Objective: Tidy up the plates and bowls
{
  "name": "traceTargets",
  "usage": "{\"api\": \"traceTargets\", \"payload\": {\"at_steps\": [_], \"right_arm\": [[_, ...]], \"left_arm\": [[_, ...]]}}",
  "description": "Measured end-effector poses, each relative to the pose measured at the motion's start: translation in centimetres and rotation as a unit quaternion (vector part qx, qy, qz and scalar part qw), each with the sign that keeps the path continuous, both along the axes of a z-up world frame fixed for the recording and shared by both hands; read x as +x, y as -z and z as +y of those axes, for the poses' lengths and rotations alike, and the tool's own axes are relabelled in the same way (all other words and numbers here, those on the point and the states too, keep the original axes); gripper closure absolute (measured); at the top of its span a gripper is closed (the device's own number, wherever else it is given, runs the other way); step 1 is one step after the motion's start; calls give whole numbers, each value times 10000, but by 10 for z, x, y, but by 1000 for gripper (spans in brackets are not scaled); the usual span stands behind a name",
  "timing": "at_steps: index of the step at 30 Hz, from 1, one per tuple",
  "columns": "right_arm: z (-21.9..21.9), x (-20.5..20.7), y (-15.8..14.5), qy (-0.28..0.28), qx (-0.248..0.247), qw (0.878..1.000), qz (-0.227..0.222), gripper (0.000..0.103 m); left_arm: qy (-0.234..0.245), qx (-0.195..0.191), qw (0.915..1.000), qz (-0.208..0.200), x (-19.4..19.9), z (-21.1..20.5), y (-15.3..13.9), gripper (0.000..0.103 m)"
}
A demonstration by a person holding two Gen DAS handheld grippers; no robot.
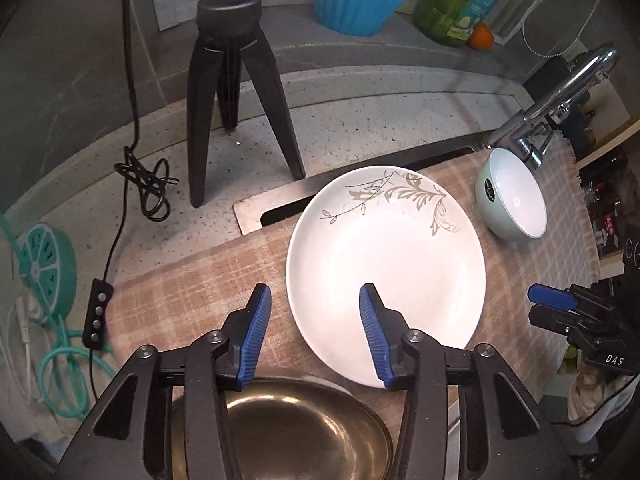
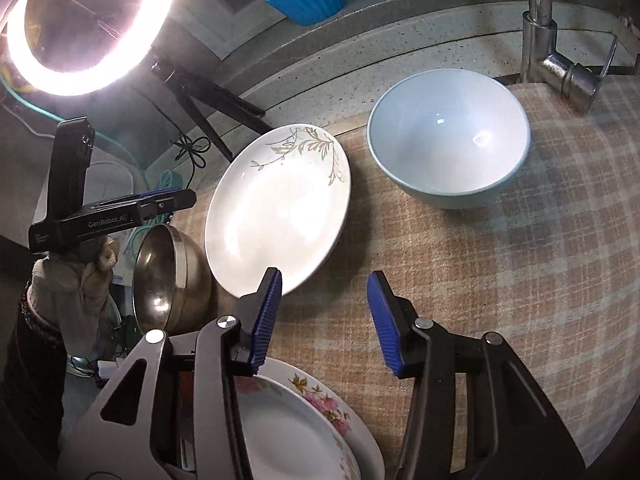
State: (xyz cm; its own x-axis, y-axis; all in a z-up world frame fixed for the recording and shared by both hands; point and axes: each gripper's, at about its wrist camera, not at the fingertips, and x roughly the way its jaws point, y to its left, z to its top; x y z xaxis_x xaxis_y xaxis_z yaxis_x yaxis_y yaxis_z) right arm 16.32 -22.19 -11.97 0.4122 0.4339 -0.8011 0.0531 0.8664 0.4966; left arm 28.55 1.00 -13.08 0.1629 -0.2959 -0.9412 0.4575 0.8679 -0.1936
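1. Left gripper (image 1: 315, 300) is hovering released above the checked cloth (image 2: 500, 280) on the tabletop, one finger over the near rim of the leaf-patterned white plate (image 1: 386, 276), nothing being pinched.
2. Right gripper (image 2: 324, 292) is likewise hanging released and empty over bare cloth, just beside that plate.
3. Pale green bowl (image 2: 448, 140) is sitting upright near the tap (image 2: 560, 68); steel bowl (image 2: 172, 276) is resting just beside the plate; floral plate (image 2: 304, 424) is lying under the right gripper, seemingly atop another.
4. Likely step: taking the leaf plate; straddling its rim squarely and lifting level should be keeping it from slipping.
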Motion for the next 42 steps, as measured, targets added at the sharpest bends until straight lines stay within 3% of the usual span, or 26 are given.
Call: {"api": "traceTargets", "payload": {"at_steps": [2,18,42], "right_arm": [[3,5,3,-28,-24,10000,19,65],[13,37,26,-14,28,9998,215,86],[16,48,38,-40,-223,9990,375,93]], "left_arm": [[46,11,9999,97,5,-3,5,69],[137,164,9984,517,32,-11,28,81],[225,461,9966,638,34,-43,54,88]]}}
